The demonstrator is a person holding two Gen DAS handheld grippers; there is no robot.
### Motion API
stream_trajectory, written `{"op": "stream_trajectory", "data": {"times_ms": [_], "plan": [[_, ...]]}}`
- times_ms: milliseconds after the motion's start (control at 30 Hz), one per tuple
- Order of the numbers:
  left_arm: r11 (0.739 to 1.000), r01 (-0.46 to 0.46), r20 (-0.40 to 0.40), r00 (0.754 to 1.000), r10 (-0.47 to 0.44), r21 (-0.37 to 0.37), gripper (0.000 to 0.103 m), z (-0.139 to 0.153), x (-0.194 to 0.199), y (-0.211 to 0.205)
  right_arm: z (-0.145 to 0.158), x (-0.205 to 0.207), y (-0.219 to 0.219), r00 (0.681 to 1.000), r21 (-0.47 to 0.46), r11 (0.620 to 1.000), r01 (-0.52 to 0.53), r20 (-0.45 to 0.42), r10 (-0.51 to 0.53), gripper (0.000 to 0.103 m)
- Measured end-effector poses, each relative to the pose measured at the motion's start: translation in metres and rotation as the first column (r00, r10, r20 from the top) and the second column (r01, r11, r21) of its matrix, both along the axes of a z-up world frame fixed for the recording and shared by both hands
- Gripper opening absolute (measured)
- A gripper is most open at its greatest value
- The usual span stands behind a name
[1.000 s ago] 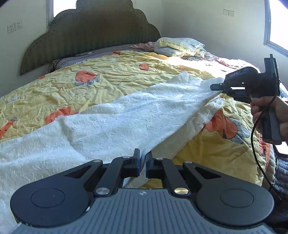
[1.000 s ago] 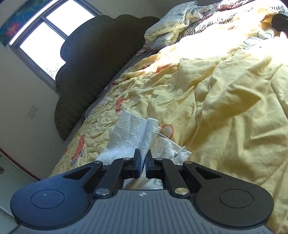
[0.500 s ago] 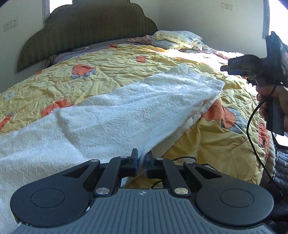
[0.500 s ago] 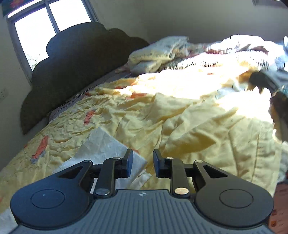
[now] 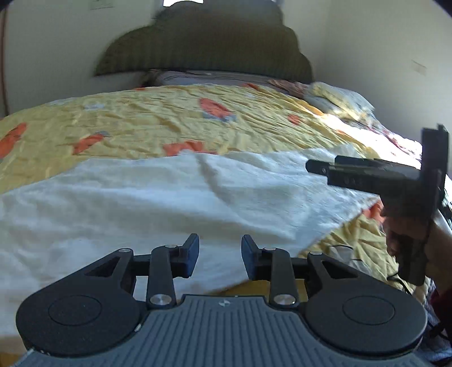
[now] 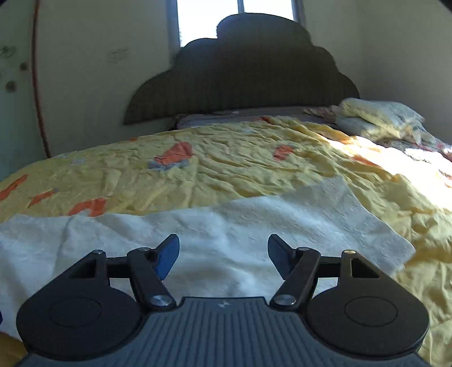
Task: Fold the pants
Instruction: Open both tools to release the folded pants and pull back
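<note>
The white textured pants (image 5: 175, 197) lie flat in a long strip across the yellow bedspread (image 5: 158, 118), near the bed's front edge. My left gripper (image 5: 219, 254) is open and empty, just above the pants' near edge. My right gripper (image 6: 223, 252) is open wide and empty, above the pants (image 6: 254, 225) towards their right end. In the left wrist view the right gripper (image 5: 310, 166) shows from the side, held in a hand above the pants' right end.
A dark scalloped headboard (image 6: 243, 79) stands at the far side. Folded bedding and pillows (image 6: 378, 118) are piled at the far right. A black cable (image 5: 341, 248) lies on the bedspread by the front right edge. A window (image 6: 234, 17) is behind the headboard.
Both grippers have opened and let go of the pants, which now lie flat on the bed. Both have swung to face the headboard, the right one drawing back over the pants.
</note>
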State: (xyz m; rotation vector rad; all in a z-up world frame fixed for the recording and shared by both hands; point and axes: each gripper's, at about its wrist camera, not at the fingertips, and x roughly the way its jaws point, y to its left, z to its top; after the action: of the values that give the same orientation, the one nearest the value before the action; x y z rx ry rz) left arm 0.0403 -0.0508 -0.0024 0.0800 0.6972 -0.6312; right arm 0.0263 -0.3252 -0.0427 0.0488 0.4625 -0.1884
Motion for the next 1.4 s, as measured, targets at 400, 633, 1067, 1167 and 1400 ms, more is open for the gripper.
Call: {"op": "stream_trajectory", "data": {"times_ms": [400, 633, 1067, 1167, 1400], "plan": [[0.691, -0.714, -0.174, 0.699, 0.694, -0.113, 0.039, 0.02, -0.001, 0.243, 0.013, 0.031, 0.293, 0.487, -0.208, 0.469, -0.858, -0.04, 0.872, 0.067], [0.621, -0.752, -0.352, 0.655, 0.669, -0.22, 0.039, 0.006, 0.014, 0.279, -0.012, 0.033, 0.382, 0.382, -0.357, 0.3, -0.884, -0.186, 0.905, 0.03], [0.556, -0.81, -0.229, 0.587, 0.777, -0.187, 0.006, -0.011, 0.018, 0.269, -0.021, 0.042, 0.395, 0.397, -0.307, 0.33, -0.893, -0.187, 0.899, 0.011], [0.582, -0.799, -0.162, 0.6, 0.783, -0.151, 0.012, -0.006, 0.015, 0.261, -0.002, 0.04, 0.368, 0.408, -0.166, 0.383, -0.909, -0.16, 0.899, 0.015], [0.546, -0.837, 0.064, 0.543, 0.837, -0.041, 0.038, 0.028, 0.001, 0.24, 0.023, 0.052, 0.222, 0.767, 0.033, 0.768, -0.639, -0.05, 0.64, 0.091]]}}
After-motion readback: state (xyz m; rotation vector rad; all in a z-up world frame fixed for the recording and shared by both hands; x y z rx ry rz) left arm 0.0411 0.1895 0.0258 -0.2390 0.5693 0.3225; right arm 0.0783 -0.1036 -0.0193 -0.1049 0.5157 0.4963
